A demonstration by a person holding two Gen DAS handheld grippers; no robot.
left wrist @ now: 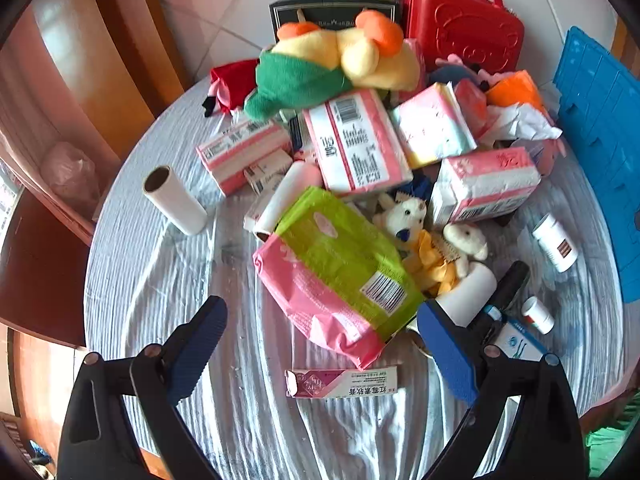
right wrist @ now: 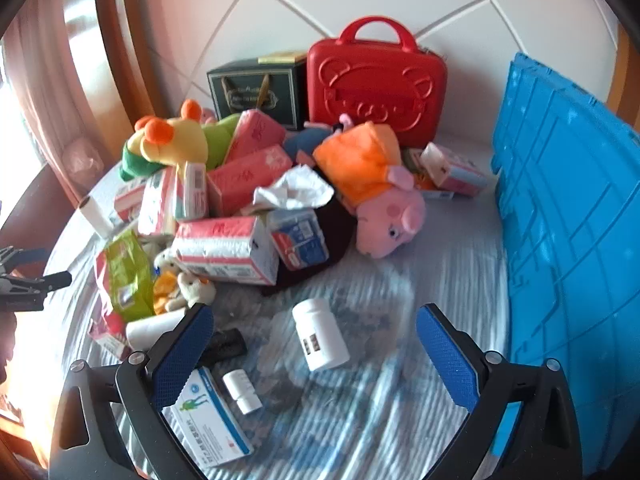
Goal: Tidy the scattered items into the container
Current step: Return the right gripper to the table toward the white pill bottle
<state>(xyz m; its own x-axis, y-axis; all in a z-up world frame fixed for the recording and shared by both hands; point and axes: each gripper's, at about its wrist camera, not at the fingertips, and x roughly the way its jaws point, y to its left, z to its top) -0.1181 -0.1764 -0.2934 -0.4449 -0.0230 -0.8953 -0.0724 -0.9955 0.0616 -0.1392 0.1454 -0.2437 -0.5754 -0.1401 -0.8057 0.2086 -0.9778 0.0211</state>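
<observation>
A heap of tissue packs, plush toys and boxes covers the round table. My left gripper [left wrist: 320,340] is open, its jaws on either side of the near end of a green and pink pack [left wrist: 340,276]. A pink ointment box [left wrist: 342,383] lies just below. My right gripper [right wrist: 314,344] is open over a white pill bottle [right wrist: 320,334] lying on the cloth. A smaller white bottle [right wrist: 242,391] and a blue and white medicine box [right wrist: 208,416] lie by its left finger. The blue crate [right wrist: 568,232] stands at the right; its wall [left wrist: 600,128] also shows in the left wrist view.
A red carry case [right wrist: 376,84] and a dark box [right wrist: 256,92] stand at the back by the tiled wall. A pink pig plush [right wrist: 388,220] lies near the crate. A cardboard roll [left wrist: 174,200] lies apart at the left. Wooden furniture borders the table's left side.
</observation>
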